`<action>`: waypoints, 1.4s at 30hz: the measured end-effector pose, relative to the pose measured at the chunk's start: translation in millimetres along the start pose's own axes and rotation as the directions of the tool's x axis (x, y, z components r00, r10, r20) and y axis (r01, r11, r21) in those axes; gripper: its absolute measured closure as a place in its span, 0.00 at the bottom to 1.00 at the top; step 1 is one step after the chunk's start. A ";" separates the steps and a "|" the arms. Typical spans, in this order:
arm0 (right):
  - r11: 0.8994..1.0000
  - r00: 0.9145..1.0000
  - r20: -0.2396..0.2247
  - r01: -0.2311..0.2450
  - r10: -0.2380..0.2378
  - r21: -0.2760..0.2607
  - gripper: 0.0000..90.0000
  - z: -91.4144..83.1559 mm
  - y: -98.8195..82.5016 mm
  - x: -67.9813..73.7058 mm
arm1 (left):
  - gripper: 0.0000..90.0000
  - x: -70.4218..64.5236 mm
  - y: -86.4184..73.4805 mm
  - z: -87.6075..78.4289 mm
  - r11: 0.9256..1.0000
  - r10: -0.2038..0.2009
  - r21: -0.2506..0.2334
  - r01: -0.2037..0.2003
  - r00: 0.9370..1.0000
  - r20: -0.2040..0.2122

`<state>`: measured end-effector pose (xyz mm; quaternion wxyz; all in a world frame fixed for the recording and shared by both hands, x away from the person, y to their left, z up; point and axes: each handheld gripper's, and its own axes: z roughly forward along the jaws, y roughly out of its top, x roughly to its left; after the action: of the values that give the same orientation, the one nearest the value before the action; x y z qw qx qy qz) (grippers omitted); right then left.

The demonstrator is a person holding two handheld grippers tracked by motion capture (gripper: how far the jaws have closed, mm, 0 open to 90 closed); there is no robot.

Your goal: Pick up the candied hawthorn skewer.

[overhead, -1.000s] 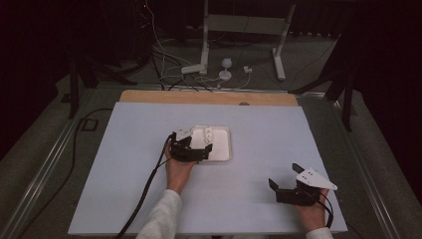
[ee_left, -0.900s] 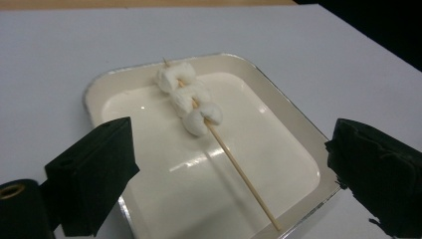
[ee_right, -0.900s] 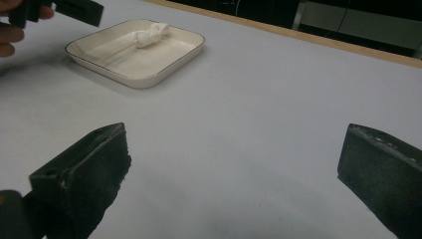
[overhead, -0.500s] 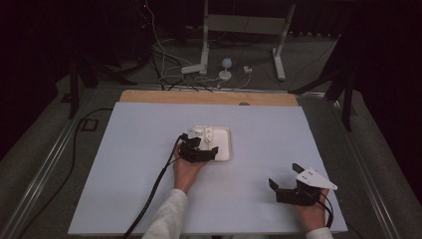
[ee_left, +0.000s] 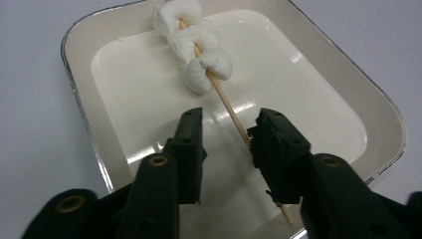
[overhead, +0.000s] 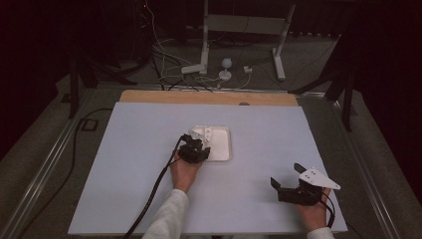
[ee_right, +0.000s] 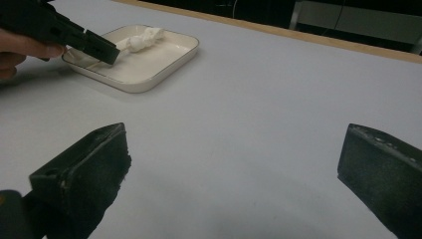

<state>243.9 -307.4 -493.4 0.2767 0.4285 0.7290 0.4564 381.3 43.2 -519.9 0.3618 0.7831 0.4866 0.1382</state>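
The jaws of the left gripper [ee_left: 226, 144] stand apart over the near end of a shallow cream tray [ee_left: 79, 124], with a thin wooden skewer [ee_left: 234, 119] running between them. The skewer lies close against the inner face of one jaw, but whether it touches cannot be told; nothing is clamped. Three white marshmallows [ee_left: 191, 42] are threaded on the far part of the skewer, resting inside the tray toward its far rim, and the bare stick slants back across the tray floor to its near rim.

In the high view the tray [overhead: 226, 149] sits near the middle of the pale blue table mat [overhead: 124, 159], and the left gripper [overhead: 194, 149] hangs over the tray's near left edge, held by the left hand [overhead: 185, 172].

The right gripper [ee_right: 234, 174], jaws spread wide and holding nothing, rests low over bare mat, well apart from the tray and nearer the person.
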 end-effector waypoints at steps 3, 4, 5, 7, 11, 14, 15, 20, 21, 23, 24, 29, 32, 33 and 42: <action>1.000 1.000 -0.002 0.006 -0.006 0.001 0.00 0.3 0.0 0.6 | 0.82 3.5 0.8 -1.1 0.999 -0.037 0.012 0.036 0.999 0.015; 1.000 1.000 -0.002 0.006 -0.006 0.002 0.00 0.3 0.0 0.7 | 0.85 4.8 1.1 -1.4 0.999 -0.049 0.017 0.048 0.999 0.025; 1.000 1.000 -0.002 0.006 -0.006 0.002 0.00 0.3 0.0 0.6 | 0.87 6.0 1.4 -1.8 0.998 -0.060 0.025 0.059 0.998 0.032; 1.000 1.000 -0.002 0.004 -0.004 0.002 0.00 0.3 -0.1 0.4 | 0.91 7.2 1.7 -2.0 0.997 -0.074 0.032 0.073 0.996 0.041; 1.000 1.000 0.001 0.003 -0.003 0.002 0.00 0.0 -0.2 -0.2 | 0.95 12.0 2.4 -2.2 0.990 -0.134 0.049 0.130 0.988 0.081; 1.000 1.000 0.000 0.004 -0.004 0.002 0.00 0.1 -0.1 0.1 | 0.98 13.6 2.3 -3.2 0.988 -0.151 0.047 0.147 0.984 0.090; 1.000 1.000 -0.001 0.005 -0.005 0.002 0.00 0.2 -0.1 0.1 | 0.99 15.8 2.7 -5.2 0.985 -0.171 0.045 0.168 0.980 0.104; 1.000 1.000 0.001 0.004 -0.004 0.002 0.00 0.0 -0.2 -0.1 | 1.00 19.8 3.0 -10.3 0.980 -0.198 0.047 0.194 0.973 0.122; 1.000 1.000 0.001 0.004 -0.004 0.002 0.00 0.0 -0.2 -0.2 | 1.00 20.5 2.7 -12.1 0.978 -0.207 0.047 0.202 0.969 0.138; 1.000 1.000 0.001 0.004 -0.004 0.003 0.00 0.1 -0.2 -0.1 | 1.00 19.4 2.5 -14.9 0.977 -0.213 0.047 0.208 0.965 0.153; 1.000 1.000 0.001 0.004 -0.004 0.003 0.00 0.1 -0.2 -0.1 | 1.00 19.4 2.5 -14.9 0.977 -0.213 0.047 0.208 0.965 0.153; 1.000 1.000 0.000 0.006 -0.006 0.005 0.00 0.1 -0.2 0.4 | 1.00 14.8 0.5 -20.4 0.978 -0.208 0.065 0.200 0.965 0.162; 1.000 1.000 0.001 0.004 -0.004 0.004 0.00 0.1 -0.3 0.1 | 0.99 12.4 -1.6 -20.0 0.978 -0.198 0.107 0.182 0.965 0.171; 1.000 1.000 0.001 0.004 -0.004 0.005 0.00 0.2 -0.3 -0.1 | 0.99 12.4 -1.6 -20.0 0.978 -0.198 0.107 0.182 0.965 0.171; 1.000 1.000 0.001 0.003 -0.004 0.005 0.00 0.2 -0.3 -0.2 | 1.00 15.7 -3.3 -15.9 0.973 -0.210 0.134 0.187 0.961 0.181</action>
<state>244.1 -307.5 -493.8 0.2769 0.4282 0.7307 0.4539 377.7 64.5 -513.3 0.3733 0.7596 0.5325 -0.0041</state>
